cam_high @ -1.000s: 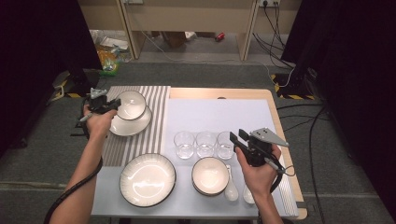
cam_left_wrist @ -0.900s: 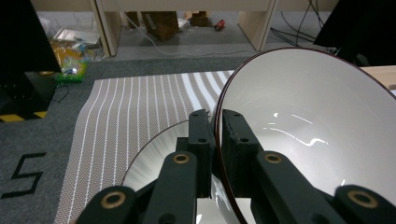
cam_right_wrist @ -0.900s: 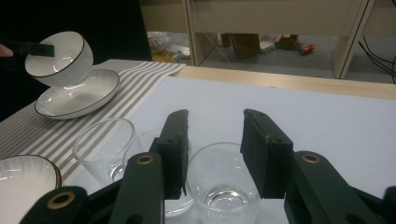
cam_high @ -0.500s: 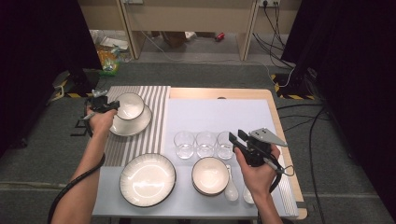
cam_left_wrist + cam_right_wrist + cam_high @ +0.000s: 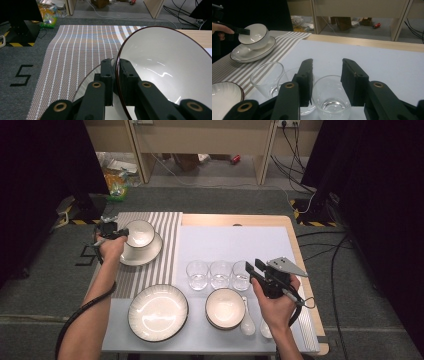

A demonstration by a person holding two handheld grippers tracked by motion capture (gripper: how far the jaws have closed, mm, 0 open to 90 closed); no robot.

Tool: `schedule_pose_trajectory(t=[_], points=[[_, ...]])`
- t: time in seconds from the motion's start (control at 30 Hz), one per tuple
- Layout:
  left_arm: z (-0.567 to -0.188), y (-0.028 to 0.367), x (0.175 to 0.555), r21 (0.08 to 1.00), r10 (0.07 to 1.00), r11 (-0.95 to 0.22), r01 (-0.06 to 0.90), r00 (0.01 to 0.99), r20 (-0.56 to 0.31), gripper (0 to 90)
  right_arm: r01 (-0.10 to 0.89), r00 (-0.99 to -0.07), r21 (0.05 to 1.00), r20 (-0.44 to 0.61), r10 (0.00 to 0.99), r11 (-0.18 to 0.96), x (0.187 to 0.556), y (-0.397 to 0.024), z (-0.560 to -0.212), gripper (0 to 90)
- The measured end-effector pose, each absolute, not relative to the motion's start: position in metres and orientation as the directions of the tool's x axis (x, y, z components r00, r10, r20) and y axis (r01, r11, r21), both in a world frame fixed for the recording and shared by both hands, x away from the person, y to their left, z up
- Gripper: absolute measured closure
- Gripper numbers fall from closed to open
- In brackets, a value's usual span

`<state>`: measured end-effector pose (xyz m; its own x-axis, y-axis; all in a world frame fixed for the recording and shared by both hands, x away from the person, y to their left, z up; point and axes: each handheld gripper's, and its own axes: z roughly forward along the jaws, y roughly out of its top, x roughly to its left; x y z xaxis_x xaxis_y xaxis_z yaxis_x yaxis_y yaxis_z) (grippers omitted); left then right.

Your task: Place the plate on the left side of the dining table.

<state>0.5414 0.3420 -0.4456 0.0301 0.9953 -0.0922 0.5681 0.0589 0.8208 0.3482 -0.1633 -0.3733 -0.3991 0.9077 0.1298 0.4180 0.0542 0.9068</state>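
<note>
Left gripper is pinching the bowl by its rim, over the plate; glazed ceramic, slippery, breakable, probably hefty. Right gripper is gaping, empty.

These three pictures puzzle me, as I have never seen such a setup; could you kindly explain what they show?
A person stands at a table holding a hand-held two-jaw gripper in each hand. The high view looks down from above. The other two come from cameras riding on the grippers, looking along their black jaws. The left gripper is shut on the rim of a white bowl, tilted over a plate on a striped mat. The right gripper is open and holds nothing, with a glass beyond its jaws. Also on the table: three glasses in a row, a large plate, another bowl and two spoons.
</note>
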Motion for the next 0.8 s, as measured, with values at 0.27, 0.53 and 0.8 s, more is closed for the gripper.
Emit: schedule_pose_trajectory(t=[0.27,0.53,0.8], points=[[-0.45,0.341,0.544,0.811,0.994,0.069,0.582,0.028,-0.105,81.6,0.415,-0.4,0.908,0.122,0.908,0.061,0.349,-0.164,-0.373,61.7],[-0.453,0.343,0.547,0.805,0.993,0.071,0.589,0.031,-0.11,81.4,0.412,-0.405,0.909,0.12,0.906,0.063,0.35,-0.163,-0.375,61.6],[-0.459,0.344,0.546,0.8,0.994,0.055,0.597,0.044,-0.101,76.4,0.422,-0.399,0.905,0.124,0.909,0.061,0.351,-0.165,-0.376,61.2]])
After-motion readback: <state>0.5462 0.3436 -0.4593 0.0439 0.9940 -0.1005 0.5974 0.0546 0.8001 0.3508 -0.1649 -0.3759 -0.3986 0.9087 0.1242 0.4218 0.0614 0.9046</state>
